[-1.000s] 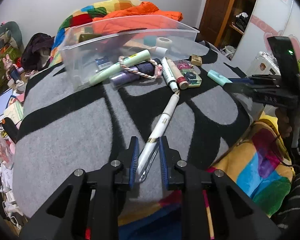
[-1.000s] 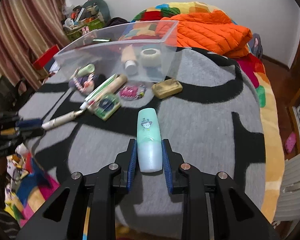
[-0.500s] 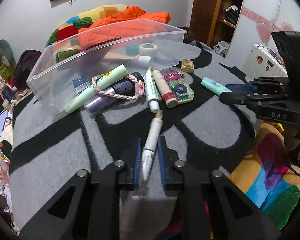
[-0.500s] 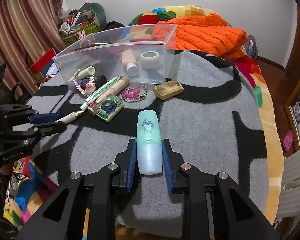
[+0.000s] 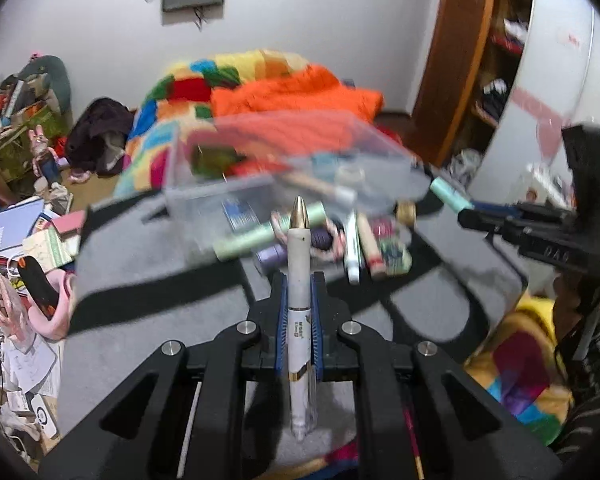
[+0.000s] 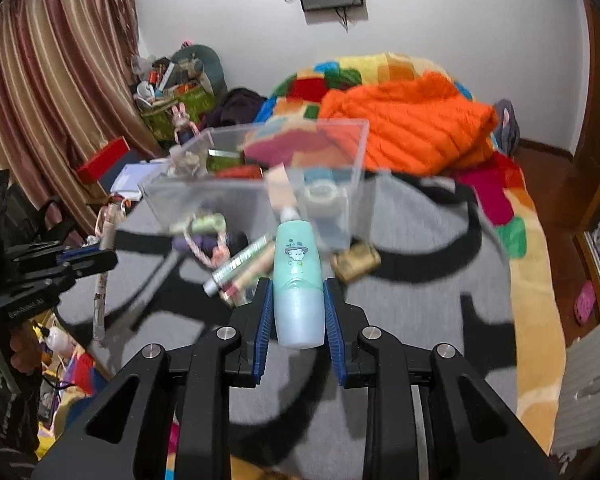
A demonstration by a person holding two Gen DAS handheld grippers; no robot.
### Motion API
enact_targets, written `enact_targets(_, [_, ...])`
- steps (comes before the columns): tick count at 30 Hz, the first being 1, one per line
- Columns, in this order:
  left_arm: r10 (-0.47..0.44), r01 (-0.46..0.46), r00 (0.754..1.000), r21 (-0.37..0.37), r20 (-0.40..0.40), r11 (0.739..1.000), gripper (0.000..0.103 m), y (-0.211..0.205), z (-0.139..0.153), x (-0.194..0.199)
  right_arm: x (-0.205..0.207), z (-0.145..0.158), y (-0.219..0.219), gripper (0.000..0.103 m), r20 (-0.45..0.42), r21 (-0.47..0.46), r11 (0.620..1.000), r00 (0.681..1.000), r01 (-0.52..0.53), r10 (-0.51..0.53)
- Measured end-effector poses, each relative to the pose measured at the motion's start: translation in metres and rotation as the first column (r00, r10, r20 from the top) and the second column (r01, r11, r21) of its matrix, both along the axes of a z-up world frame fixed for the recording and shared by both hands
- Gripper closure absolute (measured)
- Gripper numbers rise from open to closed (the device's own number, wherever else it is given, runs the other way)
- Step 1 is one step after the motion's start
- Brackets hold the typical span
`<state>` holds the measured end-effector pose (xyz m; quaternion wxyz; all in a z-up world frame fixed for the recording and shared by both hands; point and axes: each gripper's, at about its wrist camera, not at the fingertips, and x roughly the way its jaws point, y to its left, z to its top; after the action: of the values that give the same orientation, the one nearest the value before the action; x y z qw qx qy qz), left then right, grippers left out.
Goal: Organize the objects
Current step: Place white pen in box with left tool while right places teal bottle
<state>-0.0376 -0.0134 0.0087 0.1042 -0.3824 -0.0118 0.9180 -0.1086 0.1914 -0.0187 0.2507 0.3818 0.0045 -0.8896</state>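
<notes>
My left gripper [image 5: 299, 284] is shut on a white pen with a gold tip [image 5: 299, 264] and holds it above the grey and black blanket [image 5: 148, 264]. My right gripper [image 6: 296, 292] is shut on a mint green bottle [image 6: 297, 276], also lifted off the blanket [image 6: 412, 312]. A clear plastic bin [image 5: 260, 176] stands ahead in the left wrist view and also shows in the right wrist view [image 6: 252, 196]. Several tubes, a braided rope and small items [image 5: 340, 236] lie in front of it. The right gripper with its bottle shows at the right of the left wrist view [image 5: 476, 206].
An orange quilt [image 6: 408, 128] and a colourful blanket lie behind the bin. A small gold box [image 6: 356, 260] lies right of the tubes. Clutter covers the floor at left [image 5: 24, 208]. A wardrobe [image 5: 480, 60] stands at right. The bed edge is near me.
Both grippers have risen off the blanket with their objects, the pen and the green bottle, and tilted up toward the bin. The views are motion blurred.
</notes>
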Motion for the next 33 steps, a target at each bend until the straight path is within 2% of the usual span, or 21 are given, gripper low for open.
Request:
enact_targets(9, [0.092,-0.082,0.985,0.069,-0.149,0.994,0.093,-0.027,0.057,-0.009,-0.027,0.038,-0.013,0.080,-0.086,-0.046,0.999,0.996,0.007,-0.011])
enact_targets(18, [0.167,-0.162,0.960,0.042,-0.226,0.986,0.093,-0.040,0.088,-0.049,-0.064,0.061,-0.034,0.080,-0.115,-0.075,0.997,0.993,0.007,-0.016])
enact_targets(24, [0.204,-0.207,0.958,0.009,-0.203,0.978,0.093,-0.046,0.083,-0.090,-0.089,0.051,-0.053,0.080,-0.088,-0.033,0.999,0.996,0.004,-0.007])
enact_targets(28, [0.217,-0.232,0.961,-0.071,-0.171,0.970,0.093,-0.042,0.065,-0.116,-0.106,0.036,-0.063,0.080,-0.048,0.000,1.000,0.999,-0.007,0.007])
enact_targets(33, [0.185,-0.198,0.978,-0.162,-0.092,0.967,0.093,-0.028,0.032,-0.141,-0.130,0.009,-0.074,0.080,0.049,0.025,0.999,0.999,-0.023,0.021])
